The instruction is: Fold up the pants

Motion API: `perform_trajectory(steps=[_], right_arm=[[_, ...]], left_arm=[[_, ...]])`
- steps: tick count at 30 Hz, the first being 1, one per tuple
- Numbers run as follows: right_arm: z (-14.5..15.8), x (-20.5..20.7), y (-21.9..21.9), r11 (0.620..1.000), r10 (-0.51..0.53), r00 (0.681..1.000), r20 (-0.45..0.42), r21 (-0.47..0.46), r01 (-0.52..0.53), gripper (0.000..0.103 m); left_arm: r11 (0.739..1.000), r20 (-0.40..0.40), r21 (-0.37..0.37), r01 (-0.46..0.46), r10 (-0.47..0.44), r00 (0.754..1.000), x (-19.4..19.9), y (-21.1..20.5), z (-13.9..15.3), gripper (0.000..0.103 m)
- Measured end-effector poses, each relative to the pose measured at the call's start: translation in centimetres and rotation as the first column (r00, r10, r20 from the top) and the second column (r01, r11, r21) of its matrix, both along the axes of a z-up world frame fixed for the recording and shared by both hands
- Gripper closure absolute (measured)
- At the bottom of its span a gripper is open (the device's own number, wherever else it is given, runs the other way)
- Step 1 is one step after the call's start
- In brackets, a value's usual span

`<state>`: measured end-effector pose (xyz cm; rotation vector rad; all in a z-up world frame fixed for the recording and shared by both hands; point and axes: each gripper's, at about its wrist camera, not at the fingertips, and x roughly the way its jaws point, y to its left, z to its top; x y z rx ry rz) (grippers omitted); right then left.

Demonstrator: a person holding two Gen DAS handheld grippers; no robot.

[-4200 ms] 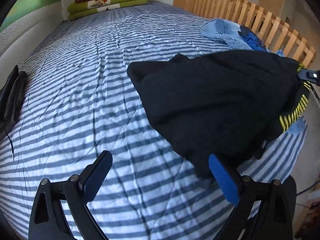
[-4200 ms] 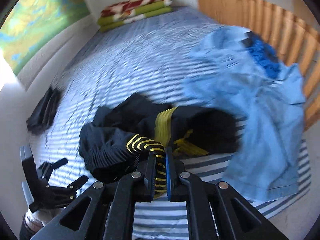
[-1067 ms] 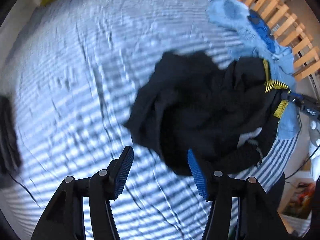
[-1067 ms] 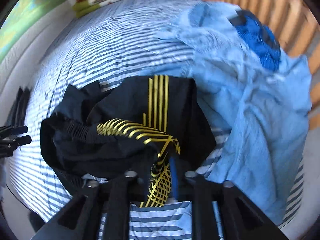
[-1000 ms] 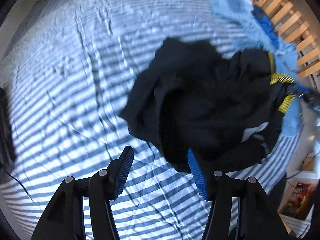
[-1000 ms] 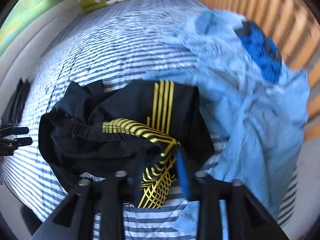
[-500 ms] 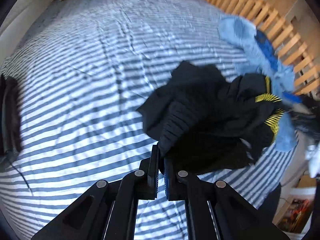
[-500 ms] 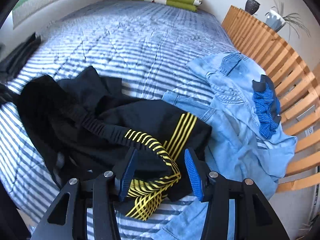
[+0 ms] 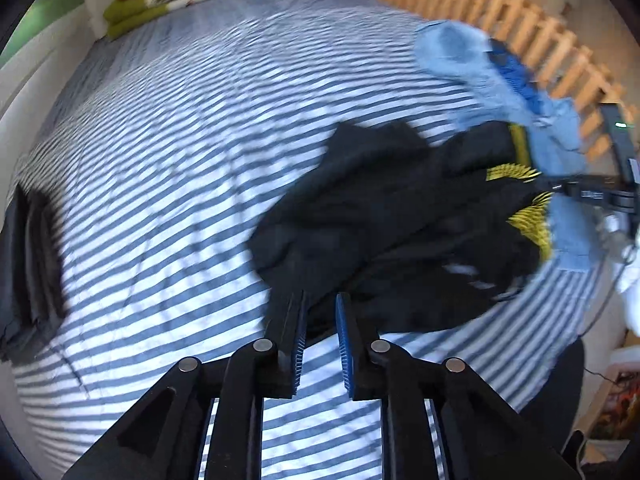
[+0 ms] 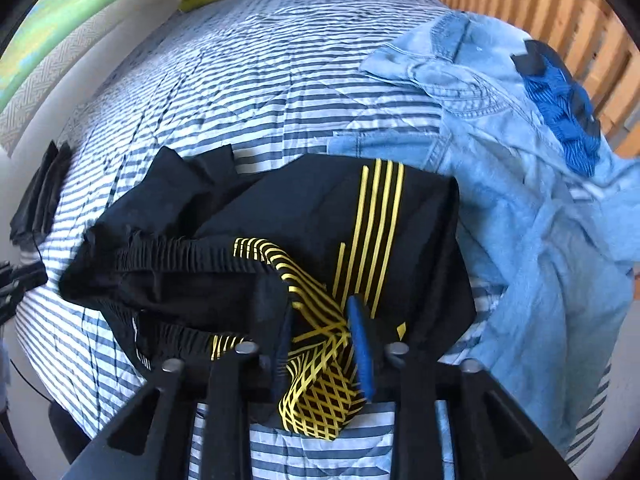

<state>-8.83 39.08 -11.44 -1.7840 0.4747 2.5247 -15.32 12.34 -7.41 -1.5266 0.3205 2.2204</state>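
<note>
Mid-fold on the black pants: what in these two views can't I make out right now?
- Left wrist view: motion blur hides whether the left tool, its jaws just opening, touches the black pants.
- Both views: the pants' legs, buried in the crumpled heap.
- Right wrist view: the jeans run off the lower right edge.
- Dark bundle at the bed's left side: too small to identify.

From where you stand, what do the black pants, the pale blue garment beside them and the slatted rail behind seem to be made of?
Black pants: thin matte sports knit, probably synthetic; it crumples softly, with printed yellow stripes and a ribbed elastic waistband.
Pale blue garment: washed denim, likely cotton; heavy stitched seams and faded patches.
Slatted rail: light wood, smooth finish, warm honey colour.
</note>
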Motion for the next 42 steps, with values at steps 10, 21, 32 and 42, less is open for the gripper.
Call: perform_trajectory(steps=[10, 21, 32, 42], right_arm=[[-1.5, 2.2, -1.1, 0.793, -0.059, 0.993, -0.107, -0.61, -0.018, 0.1], [-3.4, 2.5, 3.3, 0.908, -0.131, 0.991, -0.016, -0.403, 0.113, 0.096], [3.6, 3.0, -5.3, 0.994, 0.111, 0.988, -0.104, 0.005, -0.111, 0.095], [-1.2, 0.9, -13.1, 0.818, 0.278, 0.953, 0.118, 0.491, -0.299, 0.072]], left_arm=[[0.953, 0.059, 0.188, 0.238, -0.253, 0.966, 3.3, 11.9, -2.8, 0.062], [0.95, 0.114, 0.255, 0.178, -0.213, 0.97, 1.9, 20.2, -8.6, 0.064], [0.935, 0.092, 0.314, 0.163, -0.201, 0.975, 4.2, 15.4, -7.1, 0.07], [0.988, 0.01, 0.131, -0.086, 0.085, 0.996, 2.7, -0.2, -5.3, 0.068]])
